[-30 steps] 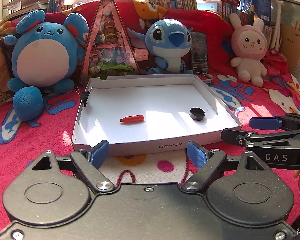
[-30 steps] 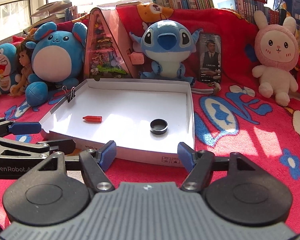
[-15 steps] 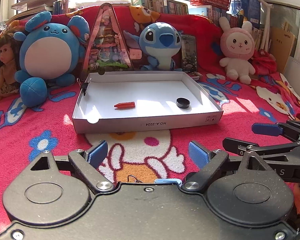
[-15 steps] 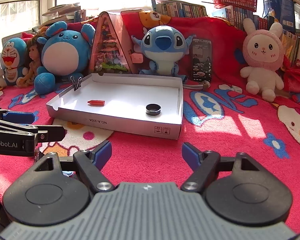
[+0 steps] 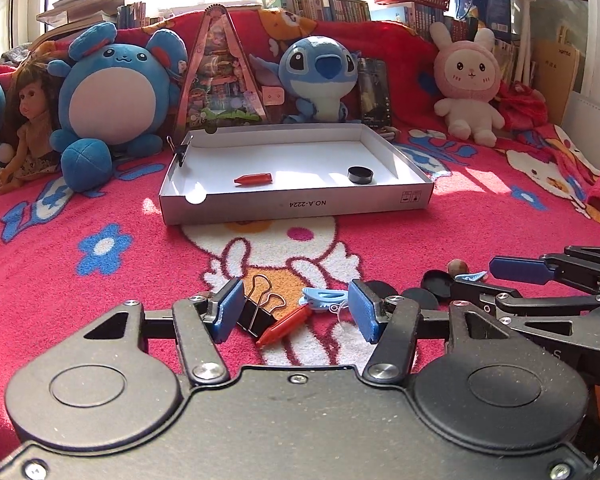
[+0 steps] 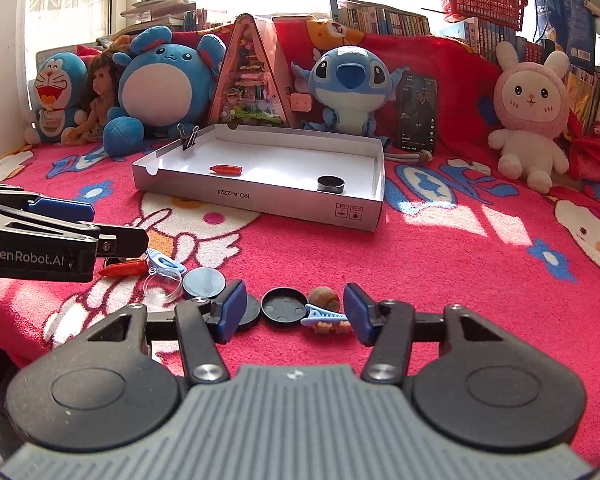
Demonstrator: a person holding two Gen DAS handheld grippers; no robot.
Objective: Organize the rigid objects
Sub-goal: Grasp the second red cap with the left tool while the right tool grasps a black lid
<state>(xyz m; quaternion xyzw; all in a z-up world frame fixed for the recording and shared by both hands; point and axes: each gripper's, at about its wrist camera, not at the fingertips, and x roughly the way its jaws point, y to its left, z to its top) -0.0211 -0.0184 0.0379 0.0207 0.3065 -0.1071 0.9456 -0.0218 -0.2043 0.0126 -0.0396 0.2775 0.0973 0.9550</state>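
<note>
My left gripper (image 5: 296, 314) hovers low over the red blanket. Its jaws are closing and its pads touch nothing. Between them lie a black binder clip (image 5: 258, 314), a red crayon-like piece (image 5: 286, 324) and a blue hair clip (image 5: 324, 296). My right gripper (image 6: 294, 316) is also closing, around a black cap (image 6: 284, 306), a second blue hair clip (image 6: 324, 315) and a brown snail-like bit (image 6: 324, 295), without gripping any. The white box (image 5: 296, 205) farther back holds a red piece (image 5: 254, 179) and a black cap (image 5: 360, 175).
A clear plastic ring (image 6: 162, 284) and a grey disc (image 6: 203, 282) lie between the two grippers. A binder clip (image 5: 179, 152) sits on the box's left wall. Plush toys (image 5: 116, 88), a doll, a pink triangular case and a phone (image 6: 418, 112) line the back.
Both grippers have drawn back from the box to the near pile of small things, which has come into view. Both pairs of jaws have narrowed.
</note>
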